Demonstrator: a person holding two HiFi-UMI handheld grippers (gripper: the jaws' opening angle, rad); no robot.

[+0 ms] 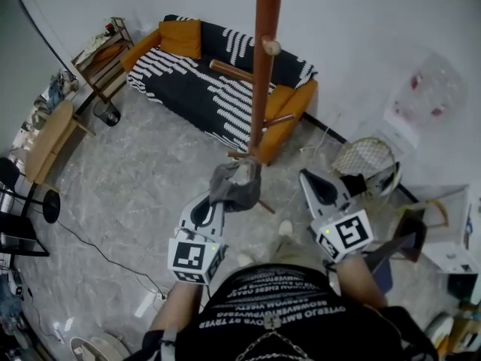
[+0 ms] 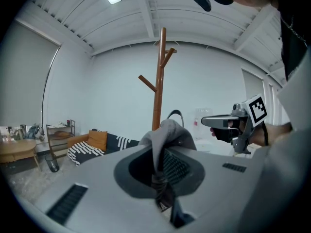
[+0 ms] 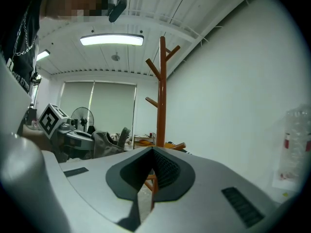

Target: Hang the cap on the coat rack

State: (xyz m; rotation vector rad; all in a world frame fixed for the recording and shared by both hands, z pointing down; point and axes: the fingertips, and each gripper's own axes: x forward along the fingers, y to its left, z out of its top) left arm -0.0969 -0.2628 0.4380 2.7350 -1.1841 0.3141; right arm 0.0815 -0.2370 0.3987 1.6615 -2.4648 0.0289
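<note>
Cap [image 2: 171, 132] looks soft, light and floppy; left gripper [image 2: 162, 186] jaws pinch its bunched cloth, hold seems fine; right gripper [image 3: 151, 176] jaws together, empty, near rack [image 1: 263, 89]

This is a living room in a home. A striped sofa [image 1: 203, 89], a wooden coat rack [image 1: 263, 89] and a shelf unit [image 1: 101, 51] furnish it.

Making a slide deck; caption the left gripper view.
Left tool grips a grey cap before the brown coat rack, right tool alongside.
</note>
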